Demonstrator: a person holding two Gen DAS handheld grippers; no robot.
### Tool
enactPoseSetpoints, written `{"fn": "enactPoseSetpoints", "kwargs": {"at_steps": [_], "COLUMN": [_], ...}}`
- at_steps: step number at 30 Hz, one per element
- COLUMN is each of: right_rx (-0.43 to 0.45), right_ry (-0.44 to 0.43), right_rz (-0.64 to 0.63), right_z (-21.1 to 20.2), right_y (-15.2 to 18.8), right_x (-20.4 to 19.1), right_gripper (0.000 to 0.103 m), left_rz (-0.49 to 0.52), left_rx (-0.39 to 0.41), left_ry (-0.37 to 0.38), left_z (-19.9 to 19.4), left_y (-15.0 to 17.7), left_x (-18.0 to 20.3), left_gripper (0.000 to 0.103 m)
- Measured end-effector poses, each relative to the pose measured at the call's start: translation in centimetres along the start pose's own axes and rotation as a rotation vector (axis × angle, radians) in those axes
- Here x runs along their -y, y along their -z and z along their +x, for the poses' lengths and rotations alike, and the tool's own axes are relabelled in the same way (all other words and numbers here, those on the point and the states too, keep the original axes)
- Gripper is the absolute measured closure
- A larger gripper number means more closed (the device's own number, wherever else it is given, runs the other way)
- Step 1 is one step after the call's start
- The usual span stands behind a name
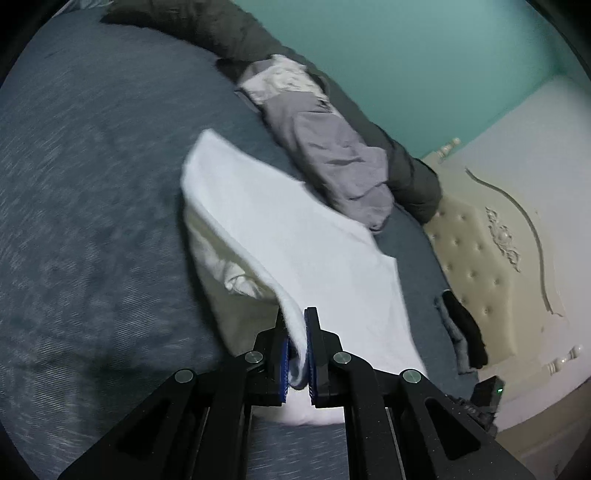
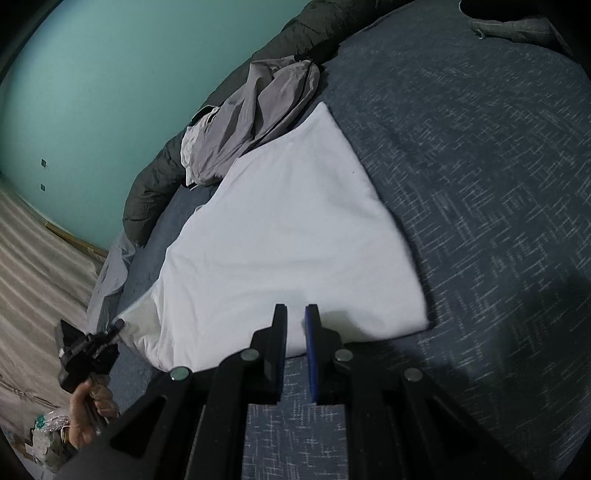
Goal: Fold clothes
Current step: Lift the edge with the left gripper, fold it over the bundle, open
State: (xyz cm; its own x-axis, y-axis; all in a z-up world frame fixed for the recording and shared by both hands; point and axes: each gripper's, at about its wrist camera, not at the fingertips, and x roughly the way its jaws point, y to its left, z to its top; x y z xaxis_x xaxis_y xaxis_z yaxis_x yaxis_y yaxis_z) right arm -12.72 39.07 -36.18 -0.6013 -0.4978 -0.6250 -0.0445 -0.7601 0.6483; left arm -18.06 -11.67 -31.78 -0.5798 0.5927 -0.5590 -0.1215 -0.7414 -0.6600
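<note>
Lying mid-frame on the blue bed (image 2: 480, 147), the white garment (image 2: 288, 221) is draping soft and light — left tool (image 1: 295, 354) clenching its edge, right tool (image 2: 295, 332) hovering released over the near hem — best pinched at corners.

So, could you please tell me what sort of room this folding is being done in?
Most likely a bedroom: the white garment lies on a bed's blue patterned cover, a cream tufted headboard stands at one end, and a dark duvet is bunched along the teal wall.

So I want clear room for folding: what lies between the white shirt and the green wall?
In both views, a crumpled grey garment and a dark rolled quilt separate the white shirt from the green wall.
</note>
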Motion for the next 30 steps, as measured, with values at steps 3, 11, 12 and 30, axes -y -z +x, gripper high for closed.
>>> {"fn": "enactPoseSetpoints", "kwargs": {"at_steps": [3, 11, 12, 30], "right_rx": [0.018, 0.051, 0.055, 0.055], "right_ry": [-0.014, -0.056, -0.057, -0.093], "right_rz": [0.023, 0.078, 0.085, 0.077], "right_z": [-0.7, -3.5, -3.8, -3.9], "right_y": [-0.3, -0.8, -0.9, -1.8], "right_x": [0.9, 3.4, 3.7, 4.4], "right_gripper": [0.094, 0.094, 0.094, 0.093], "left_rz": [0.064, 0.275, 0.308, 0.435], "left_rx": [-0.01, -0.13, -0.165, -0.383], "left_ry": [0.017, 0.13, 0.135, 0.057], "left_z": [1.5, 9.3, 10.7, 17.2], "left_y": [-1.1, 0.0, 1.1, 10.2], "left_x": [4.4, 19.0, 20.6, 22.8], "left_gripper": [0.096, 0.096, 0.096, 0.051]}}
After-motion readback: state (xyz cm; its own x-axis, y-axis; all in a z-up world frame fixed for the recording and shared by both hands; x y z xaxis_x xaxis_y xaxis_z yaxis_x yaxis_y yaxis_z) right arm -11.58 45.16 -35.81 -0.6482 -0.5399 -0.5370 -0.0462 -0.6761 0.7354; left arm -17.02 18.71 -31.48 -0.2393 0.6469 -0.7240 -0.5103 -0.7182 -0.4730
